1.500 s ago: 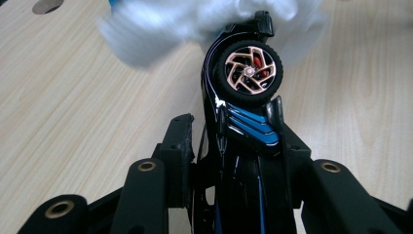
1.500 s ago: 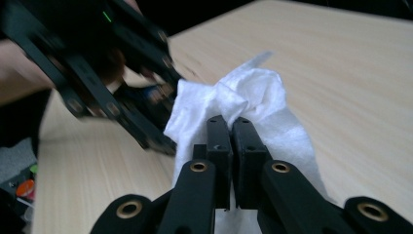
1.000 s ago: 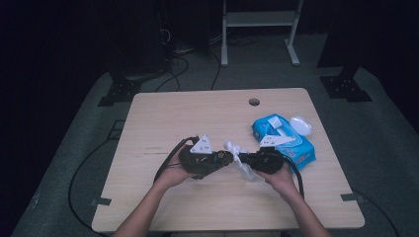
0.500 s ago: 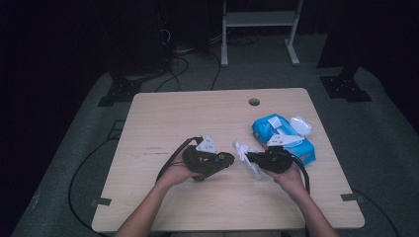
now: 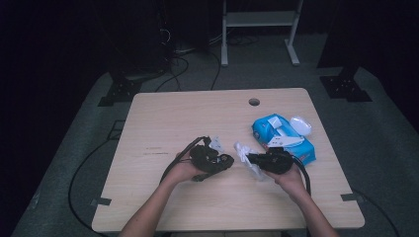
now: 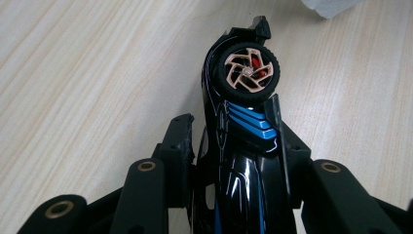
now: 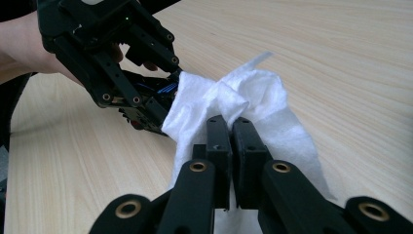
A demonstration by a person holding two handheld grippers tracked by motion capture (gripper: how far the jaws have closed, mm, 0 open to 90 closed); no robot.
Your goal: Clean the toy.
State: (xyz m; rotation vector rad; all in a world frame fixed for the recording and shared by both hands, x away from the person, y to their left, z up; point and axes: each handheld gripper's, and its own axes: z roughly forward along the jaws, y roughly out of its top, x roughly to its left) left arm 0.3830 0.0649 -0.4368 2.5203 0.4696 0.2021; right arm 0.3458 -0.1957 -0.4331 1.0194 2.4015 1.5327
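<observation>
A black toy car (image 6: 243, 122) with blue stripes and a copper-rimmed wheel lies on its side between the jaws of my left gripper (image 6: 233, 141), which is shut on its body. In the high view the left gripper (image 5: 222, 161) holds the car (image 5: 226, 160) just above the table, left of centre. My right gripper (image 7: 231, 126) is shut on a crumpled white wipe (image 7: 243, 97). In the high view the right gripper (image 5: 252, 159) points left, with the wipe (image 5: 244, 152) hanging between the two grippers. Seen from the right gripper view, the wipe overlaps the car (image 7: 158, 87); whether they touch I cannot tell.
A blue pack of wipes (image 5: 281, 136) lies at the right of the wooden table (image 5: 173, 118), with a white cap (image 5: 300, 125) beside it. A cable hole (image 5: 254, 101) sits near the far edge. Black cables trail from both grippers.
My left gripper has sunk a little toward the table with the car in it. The right gripper and its wipe have hardly moved.
</observation>
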